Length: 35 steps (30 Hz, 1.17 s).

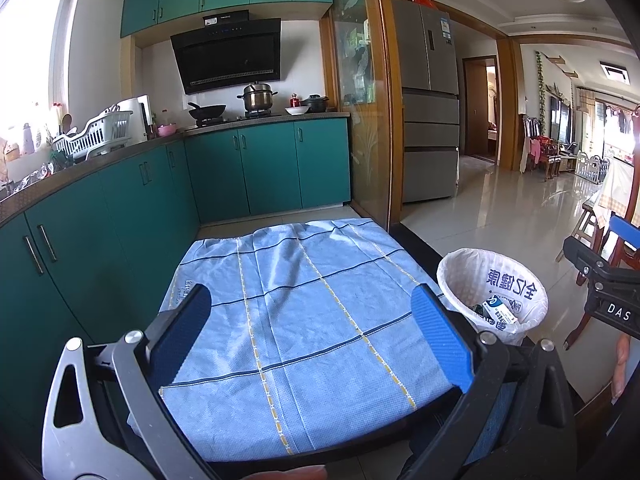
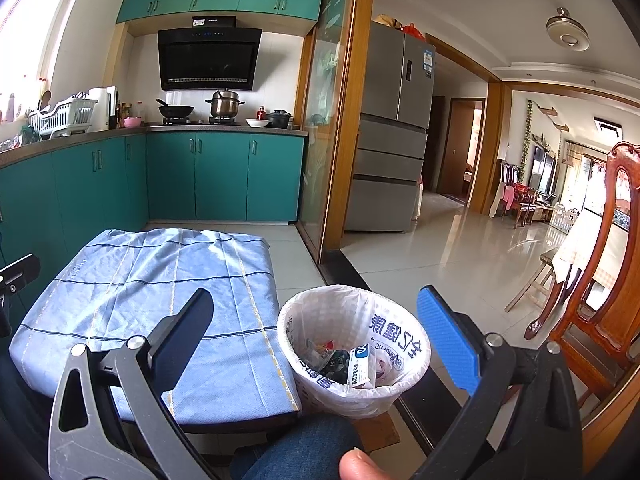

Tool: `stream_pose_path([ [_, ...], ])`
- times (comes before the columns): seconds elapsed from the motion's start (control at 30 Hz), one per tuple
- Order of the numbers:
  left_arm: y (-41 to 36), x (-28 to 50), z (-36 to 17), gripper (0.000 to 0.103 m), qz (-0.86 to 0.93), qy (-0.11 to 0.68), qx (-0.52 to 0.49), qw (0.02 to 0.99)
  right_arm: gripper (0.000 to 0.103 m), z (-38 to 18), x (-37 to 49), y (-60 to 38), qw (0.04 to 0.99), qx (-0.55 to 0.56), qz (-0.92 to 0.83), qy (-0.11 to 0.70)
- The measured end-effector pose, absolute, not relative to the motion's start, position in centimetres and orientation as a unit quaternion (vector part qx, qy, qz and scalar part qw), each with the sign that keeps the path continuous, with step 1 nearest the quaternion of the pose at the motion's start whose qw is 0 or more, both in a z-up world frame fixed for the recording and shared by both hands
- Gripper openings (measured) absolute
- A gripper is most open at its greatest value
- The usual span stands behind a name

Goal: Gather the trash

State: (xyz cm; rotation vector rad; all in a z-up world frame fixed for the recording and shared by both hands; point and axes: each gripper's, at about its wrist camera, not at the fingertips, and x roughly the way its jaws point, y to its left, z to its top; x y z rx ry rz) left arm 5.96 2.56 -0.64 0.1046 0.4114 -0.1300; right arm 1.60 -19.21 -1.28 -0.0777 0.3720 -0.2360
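Right wrist view shows my right gripper (image 2: 316, 344) wide open and empty above the lined bin (image 2: 354, 350) beside the cloth-covered counter (image 2: 132, 300), where a light, crushable carton (image 2: 359, 366) lies, best pinched across its flat faces.

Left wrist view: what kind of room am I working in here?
A home kitchen, open to a living area. Teal cabinets run under a counter, a pot sits on the stove below a range hood, and a fridge stands past the doorway.
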Motion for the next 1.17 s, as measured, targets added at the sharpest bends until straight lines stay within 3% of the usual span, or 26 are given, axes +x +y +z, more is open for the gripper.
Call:
stream_pose_path([
  [1.17, 1.4, 8.4, -2.4, 0.100, -0.062, 0.237, 0.054, 0.968, 0.100, -2.7, 3.8, -20.1, 0.969, -0.040, -0.120, 0.213],
])
